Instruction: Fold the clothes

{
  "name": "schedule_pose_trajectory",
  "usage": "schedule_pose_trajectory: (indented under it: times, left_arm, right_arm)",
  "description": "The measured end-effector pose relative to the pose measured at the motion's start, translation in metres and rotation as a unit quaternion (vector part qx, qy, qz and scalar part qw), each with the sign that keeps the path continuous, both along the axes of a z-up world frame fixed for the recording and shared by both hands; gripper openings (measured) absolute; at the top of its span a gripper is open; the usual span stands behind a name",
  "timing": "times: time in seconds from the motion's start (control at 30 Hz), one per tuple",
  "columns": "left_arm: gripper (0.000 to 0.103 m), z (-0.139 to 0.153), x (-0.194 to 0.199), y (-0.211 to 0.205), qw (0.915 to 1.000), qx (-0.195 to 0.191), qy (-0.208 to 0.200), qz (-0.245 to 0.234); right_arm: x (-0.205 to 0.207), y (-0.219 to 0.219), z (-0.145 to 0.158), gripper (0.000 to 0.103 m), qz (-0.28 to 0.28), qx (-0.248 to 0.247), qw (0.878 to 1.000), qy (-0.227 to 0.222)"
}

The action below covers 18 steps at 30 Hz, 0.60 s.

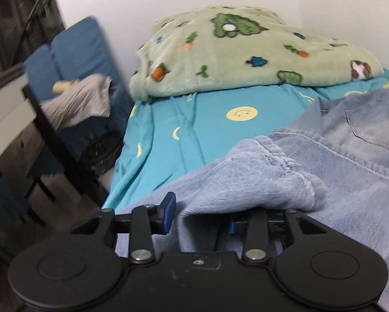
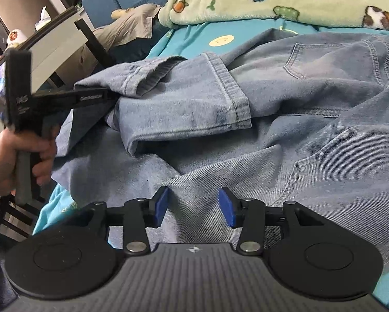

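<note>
Light blue jeans (image 2: pixel 298 130) lie spread on the bed, one leg folded back so its hem (image 2: pixel 228 85) rests near the back pocket (image 2: pixel 332 59). In the left wrist view my left gripper (image 1: pixel 199 218) has its jaws apart. A fold of the jeans (image 1: pixel 272 176) drapes over the right finger and lies loose between the pads. From the right wrist view, a hand (image 2: pixel 2 163) holds that left gripper (image 2: pixel 100 96), its tips at the folded leg's left edge. My right gripper (image 2: pixel 193 206) stands open just above the denim near the bed's front, nothing pinched.
A green fleece blanket (image 1: pixel 233 52) is heaped at the far end of the teal smiley-print sheet (image 1: pixel 194 130). Left of the bed are blue cushions (image 1: pixel 77 46) with a grey garment (image 1: pixel 77 104), a white desk (image 1: pixel 7 109) and a dark fan (image 1: pixel 103 153) on the floor.
</note>
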State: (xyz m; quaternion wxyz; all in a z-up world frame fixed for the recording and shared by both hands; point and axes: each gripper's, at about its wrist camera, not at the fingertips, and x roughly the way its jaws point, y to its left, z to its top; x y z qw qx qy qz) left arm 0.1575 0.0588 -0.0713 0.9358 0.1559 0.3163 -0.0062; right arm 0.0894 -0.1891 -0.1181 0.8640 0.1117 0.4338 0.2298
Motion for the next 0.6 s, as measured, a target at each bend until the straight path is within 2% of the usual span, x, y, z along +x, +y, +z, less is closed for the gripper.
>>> schedule_pose_trajectory:
  times: [0.07,0.17,0.23,0.33,0.47,0.53,0.6]
  left_arm:
    - [0.003,0.008,0.002,0.008,0.9994,-0.035,0.002,-0.003]
    - [0.003,0.041,-0.005,0.036,0.9915,-0.115,-0.043,0.042]
    - [0.003,0.070,-0.016,0.066,0.9759,-0.175,-0.090,0.094]
    - [0.003,0.102,-0.040,0.126,0.9389,-0.254,-0.150,0.177]
    - [0.003,0.119,-0.078,0.209,0.8774,-0.330,-0.196,0.288]
    - [0.003,0.112,-0.099,0.245,0.8488,-0.353,-0.198,0.340]
    - [0.003,0.092,-0.117,0.276,0.8256,-0.372,-0.184,0.382]
  right_arm:
    - [0.000,0.003,-0.001,0.046,0.003,-0.007,1.000,-0.003]
    - [0.000,0.006,-0.003,0.046,0.005,-0.017,1.000,-0.007]
    - [-0.001,0.006,-0.004,0.046,0.004,-0.019,1.000,-0.012]
    - [-0.003,0.006,-0.004,0.046,0.001,-0.027,0.999,-0.025]
    - [-0.005,0.007,-0.003,0.046,-0.003,-0.041,0.998,-0.046]
    - [-0.005,0.009,-0.004,0.046,-0.003,-0.046,0.998,-0.051]
    - [-0.006,0.009,-0.004,0.046,-0.003,-0.049,0.997,-0.055]
